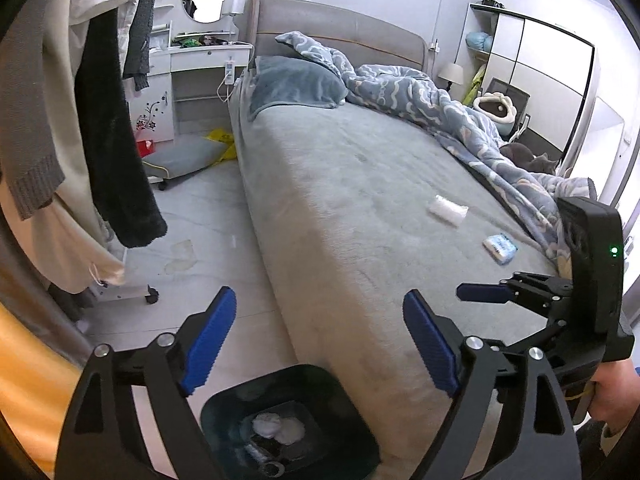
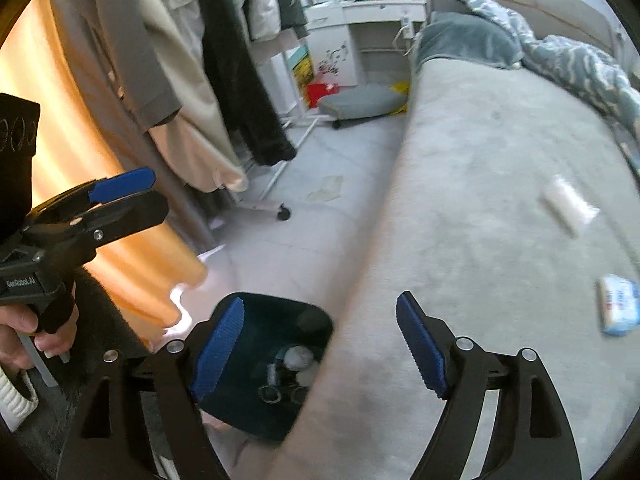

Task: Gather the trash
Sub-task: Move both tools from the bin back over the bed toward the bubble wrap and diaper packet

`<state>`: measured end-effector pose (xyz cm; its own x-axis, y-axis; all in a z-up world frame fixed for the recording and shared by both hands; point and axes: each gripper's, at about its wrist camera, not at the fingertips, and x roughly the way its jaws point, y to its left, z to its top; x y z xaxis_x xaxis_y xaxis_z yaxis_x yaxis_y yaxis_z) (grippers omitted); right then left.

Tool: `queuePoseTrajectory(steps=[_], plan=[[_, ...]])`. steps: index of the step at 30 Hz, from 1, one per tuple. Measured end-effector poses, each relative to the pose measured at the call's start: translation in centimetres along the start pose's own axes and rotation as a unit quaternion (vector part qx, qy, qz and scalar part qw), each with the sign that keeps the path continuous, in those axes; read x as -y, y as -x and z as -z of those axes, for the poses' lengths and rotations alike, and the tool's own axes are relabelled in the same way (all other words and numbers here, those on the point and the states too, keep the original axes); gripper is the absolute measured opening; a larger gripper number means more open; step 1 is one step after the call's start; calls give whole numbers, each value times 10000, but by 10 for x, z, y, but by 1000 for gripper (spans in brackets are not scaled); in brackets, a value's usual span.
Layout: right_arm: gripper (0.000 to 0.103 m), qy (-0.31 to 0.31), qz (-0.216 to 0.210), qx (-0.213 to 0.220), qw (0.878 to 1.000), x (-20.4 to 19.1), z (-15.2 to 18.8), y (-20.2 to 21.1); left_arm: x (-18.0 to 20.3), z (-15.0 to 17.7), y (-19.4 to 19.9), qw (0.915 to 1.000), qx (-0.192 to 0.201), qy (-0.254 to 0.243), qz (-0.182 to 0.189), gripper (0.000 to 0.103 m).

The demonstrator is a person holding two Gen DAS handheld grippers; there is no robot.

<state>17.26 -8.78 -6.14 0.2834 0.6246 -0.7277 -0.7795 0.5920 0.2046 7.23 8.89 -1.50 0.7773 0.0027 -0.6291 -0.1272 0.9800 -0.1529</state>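
Left wrist view: the dark trash bin (image 1: 290,420) stands on the floor against the foot corner of the bed (image 1: 340,184), directly beneath the left gripper (image 1: 320,344). White crumpled waste and some darker items already lie at its bottom. The left gripper's jaws stand wide apart with nothing between them; it is released. The right gripper (image 1: 480,293) enters at the right edge, held by a hand (image 1: 612,396), and in the right wrist view its own jaws are likewise spread and empty above the bin.

Two items remain on the grey bedcover: a white wrapped packet (image 1: 448,210) toward the middle, and a small blue-and-white tissue pack (image 1: 500,247) nearer the rumpled blue quilt (image 1: 420,92). They lie apart from each other and well apart from the bin.

Judgement: a deposit appears complete, and the step in hand is the turn back toward the bed. The next move calls for a reach across the cover to one packet, jaws set astride it without pinching the plush fabric.

Writing: the left gripper's handle in the right wrist view reads "GenRobot.AI". The tissue pack's print is blurred and unreadable.
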Motion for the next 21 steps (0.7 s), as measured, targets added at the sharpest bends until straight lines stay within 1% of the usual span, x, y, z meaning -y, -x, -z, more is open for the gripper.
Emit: queuePoseTrajectory(steps=[3, 8, 12, 18, 21], plan=[[81, -56, 111, 98, 9999, 9, 1, 10, 6, -4, -5, 9999, 35, 73, 134, 91], [87, -148, 295, 229, 9992, 25, 4, 24, 20, -12, -17, 9998, -14, 47, 174, 92], [87, -282, 362, 322, 9984, 38, 8, 32, 27, -15, -26, 9996, -65, 50, 259, 93], [90, -486, 491, 448, 9966, 62, 10, 43, 44, -23, -37, 9991, -50, -100, 404, 94], [90, -580, 572, 512, 9954, 71, 11, 50, 52, -26, -44, 9989, -79, -215, 420, 94]])
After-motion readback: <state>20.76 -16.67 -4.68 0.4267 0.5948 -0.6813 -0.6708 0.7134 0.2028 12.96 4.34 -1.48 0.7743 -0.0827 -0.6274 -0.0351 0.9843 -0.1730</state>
